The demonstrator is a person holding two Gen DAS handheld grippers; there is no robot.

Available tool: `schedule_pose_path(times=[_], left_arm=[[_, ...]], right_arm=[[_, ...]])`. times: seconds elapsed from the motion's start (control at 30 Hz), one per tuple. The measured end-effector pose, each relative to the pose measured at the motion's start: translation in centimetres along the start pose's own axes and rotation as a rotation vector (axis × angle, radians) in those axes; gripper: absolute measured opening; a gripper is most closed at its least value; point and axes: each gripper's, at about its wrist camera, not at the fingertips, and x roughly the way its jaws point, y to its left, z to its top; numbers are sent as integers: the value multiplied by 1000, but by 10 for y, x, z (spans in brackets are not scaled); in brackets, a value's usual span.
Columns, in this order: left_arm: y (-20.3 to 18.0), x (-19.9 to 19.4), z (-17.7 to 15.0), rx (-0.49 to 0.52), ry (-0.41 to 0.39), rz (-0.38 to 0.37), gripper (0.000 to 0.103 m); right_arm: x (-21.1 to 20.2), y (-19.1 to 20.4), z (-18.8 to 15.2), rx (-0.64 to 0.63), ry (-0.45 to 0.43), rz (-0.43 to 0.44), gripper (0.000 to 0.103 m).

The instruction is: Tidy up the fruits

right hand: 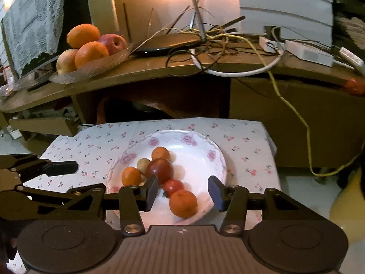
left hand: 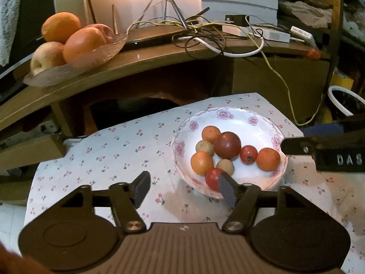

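Both grippers, left and right, spread, empty, over the plate. Floral cloth beneath. Cluttered wooden shelf behind.

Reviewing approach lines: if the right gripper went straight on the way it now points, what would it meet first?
Probably the orange fruit nearest it on the flowered plate; it lies between the open right gripper fingers, untouched. Depth is uncertain.

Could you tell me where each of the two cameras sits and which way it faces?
Left wrist: rides the left tongs, looking forward and down at the floral plate of small fruit; its own open fingers show, and the right tongs' finger enters at the right edge.
Right wrist: rides the right tongs, open above the same plate; the left tongs show at the left.
Both share the plate, cherry-print cloth and fruit tray.
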Motion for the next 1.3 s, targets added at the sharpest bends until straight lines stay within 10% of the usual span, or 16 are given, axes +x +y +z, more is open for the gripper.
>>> schedule_pose_path(times=[0.27, 1.3], left_arm=[[-10, -29, -23, 18, -14, 90, 103], [-29, -126, -97, -68, -3, 73, 103]], right_arm=[[-33, 22, -28, -70, 5, -60, 56], [-125, 62, -112, 10, 27, -106, 61]])
